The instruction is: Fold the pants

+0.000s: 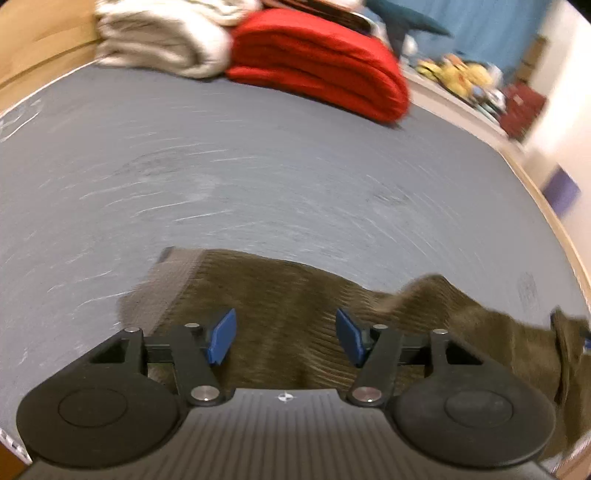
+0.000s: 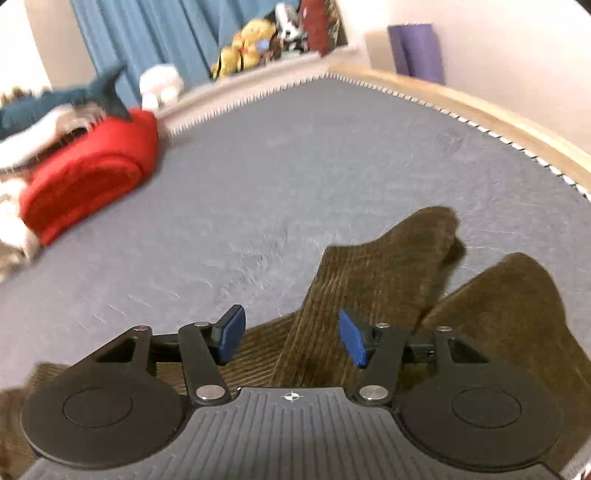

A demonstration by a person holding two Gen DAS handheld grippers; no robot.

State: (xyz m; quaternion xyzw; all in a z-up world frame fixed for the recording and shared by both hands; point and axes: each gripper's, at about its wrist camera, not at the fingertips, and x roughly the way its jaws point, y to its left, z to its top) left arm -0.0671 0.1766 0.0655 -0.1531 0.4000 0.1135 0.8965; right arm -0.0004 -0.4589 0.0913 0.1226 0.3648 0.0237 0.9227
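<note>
No container is to be seen on the bed; the loose goods stand at its head end: a folded red blanket (image 1: 317, 62), a cream blanket (image 1: 159, 40) just beside it, and a blue plush shark (image 2: 55, 99) lying on top of the pile; soft toys (image 2: 247, 48) sit on a ledge beyond the mattress, before a blue curtain (image 2: 147, 33).

The grey mattress (image 1: 258, 166) is bordered by a wooden bed frame (image 2: 498, 114), with a toothed white seam running along its rim in the right wrist view; a purple rolled item (image 2: 417, 51) stands against the wall past the frame; a wide stretch of grey sheet lies open between the pants and the blankets, and the pile is well apart from the garment.

The pants (image 1: 295, 314) are brown corduroy, ribbed, lying rumpled on the near part of the mattress; in the right wrist view the two legs (image 2: 388, 266) splay apart, their ends pointing toward the far edge; the left wrist view shows a lighter, flat-lying end at the left and a raised fold at the right.

Left tongs (image 1: 284, 338): jaws parted to a moderate gap, nothing pinched, cloth beneath them; right tongs (image 2: 291, 338): likewise parted, blue pads clear of the fabric, holding nothing.
</note>
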